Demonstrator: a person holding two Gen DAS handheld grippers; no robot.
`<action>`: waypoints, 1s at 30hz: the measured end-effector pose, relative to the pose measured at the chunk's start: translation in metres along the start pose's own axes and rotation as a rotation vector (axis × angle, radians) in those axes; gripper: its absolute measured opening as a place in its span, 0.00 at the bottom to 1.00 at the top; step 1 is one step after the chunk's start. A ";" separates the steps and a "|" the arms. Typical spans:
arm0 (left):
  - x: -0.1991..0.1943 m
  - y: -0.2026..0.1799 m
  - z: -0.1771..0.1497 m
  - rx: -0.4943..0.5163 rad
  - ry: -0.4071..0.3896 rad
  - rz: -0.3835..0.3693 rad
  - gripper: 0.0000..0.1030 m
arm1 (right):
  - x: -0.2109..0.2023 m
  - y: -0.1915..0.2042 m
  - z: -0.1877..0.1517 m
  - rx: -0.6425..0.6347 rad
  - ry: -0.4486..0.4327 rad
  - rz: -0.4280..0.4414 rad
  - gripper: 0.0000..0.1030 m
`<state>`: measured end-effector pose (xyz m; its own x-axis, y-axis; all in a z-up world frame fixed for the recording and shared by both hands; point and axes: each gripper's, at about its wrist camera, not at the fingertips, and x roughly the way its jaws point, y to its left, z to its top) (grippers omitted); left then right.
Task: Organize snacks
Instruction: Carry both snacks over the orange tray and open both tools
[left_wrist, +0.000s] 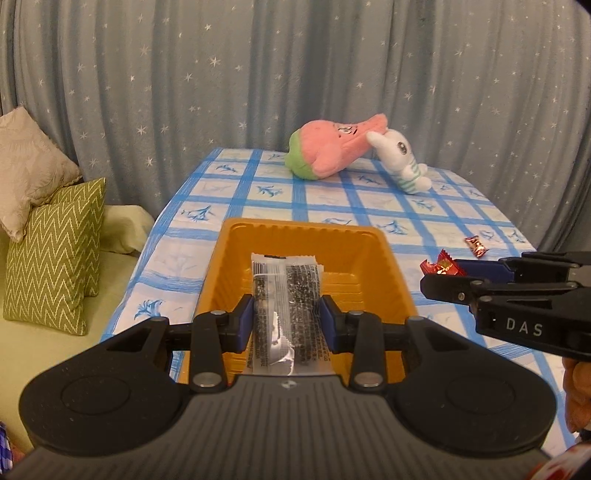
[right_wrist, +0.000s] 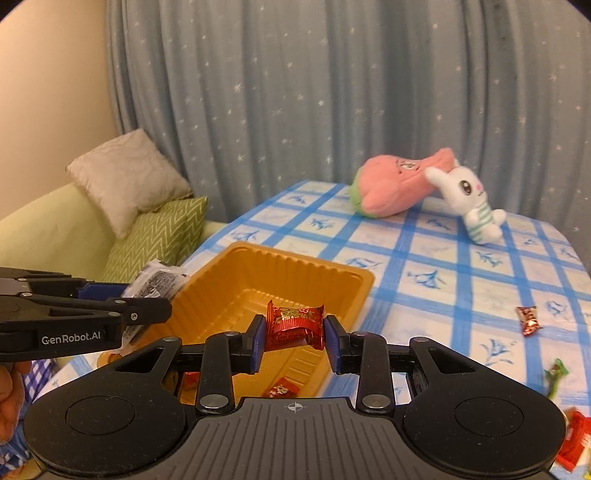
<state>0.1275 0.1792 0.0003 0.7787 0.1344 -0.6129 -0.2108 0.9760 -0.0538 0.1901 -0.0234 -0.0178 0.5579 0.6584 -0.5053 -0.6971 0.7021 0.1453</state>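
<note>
Starry grey curtains (left_wrist: 258, 74) hang behind a blue-checked tablecloth (left_wrist: 332, 206). Over the orange tray (left_wrist: 236, 258), the left gripper (left_wrist: 287, 319) is clamped on a dark seaweed snack packet (left_wrist: 284, 295), poised, I'd guess, to drop it in. The right gripper (right_wrist: 294, 338) pinches a red candy (right_wrist: 295, 325) above the same tray, which holds a couple of red candies already (others lie scattered to the right).
</note>
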 end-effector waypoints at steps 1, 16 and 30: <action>0.003 0.001 -0.001 -0.001 0.004 -0.001 0.33 | 0.004 0.001 0.000 0.000 0.006 0.003 0.33; 0.019 0.024 -0.010 -0.044 0.012 -0.002 0.43 | 0.020 0.009 0.000 -0.004 0.049 0.017 0.33; 0.001 0.036 -0.018 -0.071 0.004 0.016 0.43 | 0.022 0.012 -0.001 0.038 0.063 0.091 0.62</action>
<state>0.1098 0.2112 -0.0166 0.7723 0.1491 -0.6175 -0.2650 0.9591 -0.0998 0.1936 -0.0003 -0.0280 0.4628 0.7023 -0.5408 -0.7253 0.6508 0.2246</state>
